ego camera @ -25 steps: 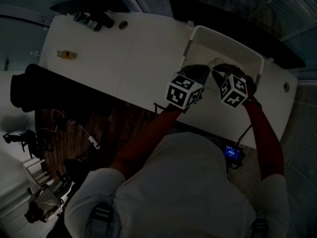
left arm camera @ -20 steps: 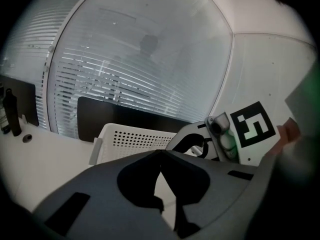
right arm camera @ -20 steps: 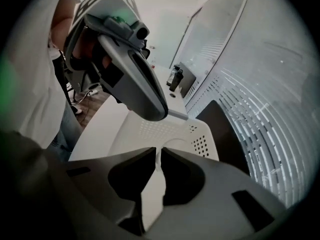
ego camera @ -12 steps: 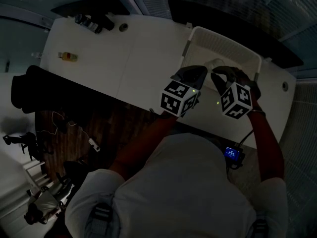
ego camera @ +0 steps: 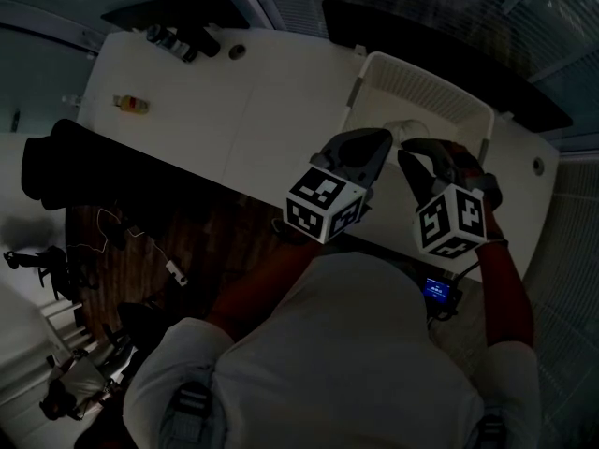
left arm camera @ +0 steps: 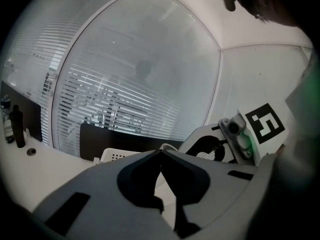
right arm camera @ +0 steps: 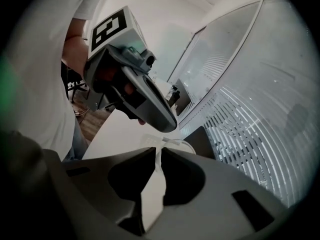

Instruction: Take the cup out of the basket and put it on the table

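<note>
The white slatted basket (ego camera: pixel 426 87) stands on the white table (ego camera: pixel 253 101) at the right. A pale cup (ego camera: pixel 408 125) shows dimly inside it. My left gripper (ego camera: pixel 379 141) and right gripper (ego camera: pixel 408 158) hang side by side above the basket's near rim, raised off the table. Both are shut with nothing between their jaws. In the left gripper view the jaws (left arm camera: pixel 161 152) meet, and the basket's wall (left arm camera: pixel 119 155) shows beyond them. In the right gripper view the jaws (right arm camera: pixel 159 152) are nearly touching, and the left gripper's body (right arm camera: pixel 135 91) fills the middle.
Dark bottles (ego camera: pixel 176 40) and a small round cap (ego camera: pixel 236 51) stand at the table's far left corner. A small yellow item (ego camera: pixel 131 104) lies near the left edge. Window blinds run along the far side. A dark chair back (ego camera: pixel 65 166) sits below the table's left edge.
Both grippers have drawn back from the basket toward the person and risen closer to the head camera. The cup stays in the basket.
</note>
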`<state>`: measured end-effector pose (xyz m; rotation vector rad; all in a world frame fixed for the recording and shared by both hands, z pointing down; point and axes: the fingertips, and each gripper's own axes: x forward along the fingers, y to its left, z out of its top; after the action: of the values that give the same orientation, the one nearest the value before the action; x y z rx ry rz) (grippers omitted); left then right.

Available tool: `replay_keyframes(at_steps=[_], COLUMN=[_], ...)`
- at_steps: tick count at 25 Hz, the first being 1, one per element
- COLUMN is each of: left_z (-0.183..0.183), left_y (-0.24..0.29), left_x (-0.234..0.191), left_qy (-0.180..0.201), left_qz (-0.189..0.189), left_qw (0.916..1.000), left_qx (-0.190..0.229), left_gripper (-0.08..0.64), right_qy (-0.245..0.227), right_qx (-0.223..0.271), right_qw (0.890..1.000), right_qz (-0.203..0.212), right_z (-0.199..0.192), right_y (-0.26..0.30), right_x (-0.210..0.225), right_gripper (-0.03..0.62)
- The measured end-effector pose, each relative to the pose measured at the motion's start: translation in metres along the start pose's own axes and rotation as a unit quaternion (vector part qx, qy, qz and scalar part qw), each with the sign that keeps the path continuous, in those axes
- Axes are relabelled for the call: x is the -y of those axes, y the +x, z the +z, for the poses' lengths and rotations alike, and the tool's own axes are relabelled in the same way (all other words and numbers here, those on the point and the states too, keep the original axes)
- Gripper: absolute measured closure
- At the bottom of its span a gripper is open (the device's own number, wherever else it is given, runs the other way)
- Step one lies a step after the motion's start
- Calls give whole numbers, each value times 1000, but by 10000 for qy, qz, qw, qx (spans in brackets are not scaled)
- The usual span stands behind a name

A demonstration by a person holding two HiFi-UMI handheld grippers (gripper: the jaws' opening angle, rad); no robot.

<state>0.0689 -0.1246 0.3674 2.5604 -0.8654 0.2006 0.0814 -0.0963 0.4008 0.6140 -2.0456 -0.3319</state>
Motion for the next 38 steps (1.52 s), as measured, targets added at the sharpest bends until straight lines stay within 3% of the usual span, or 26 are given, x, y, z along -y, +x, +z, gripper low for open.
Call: replay_keyframes(at_steps=[7, 16, 26, 38], left_z=[23, 26, 24, 20], left_y=[-21, -33, -72, -134], left_x=[18, 13, -21, -57], left_qy=[323, 153, -18, -268], left_qz=[-141, 27, 619, 1411], left_qw=[9991, 9991, 9963, 9862], left_qx=[247, 389, 588, 820], left_gripper=[555, 555, 555, 555], right_qy=[-32, -184, -624, -1215], right_qx=[171, 324, 633, 1037], right_qw=[9997, 9992, 9958, 9846], right_qz=[-171, -132, 215, 711], right_z=[19, 39, 80, 137], right_y=[-28, -37, -17, 6], right_x=[-2, -8, -20, -45], right_gripper=[558, 558, 558, 558])
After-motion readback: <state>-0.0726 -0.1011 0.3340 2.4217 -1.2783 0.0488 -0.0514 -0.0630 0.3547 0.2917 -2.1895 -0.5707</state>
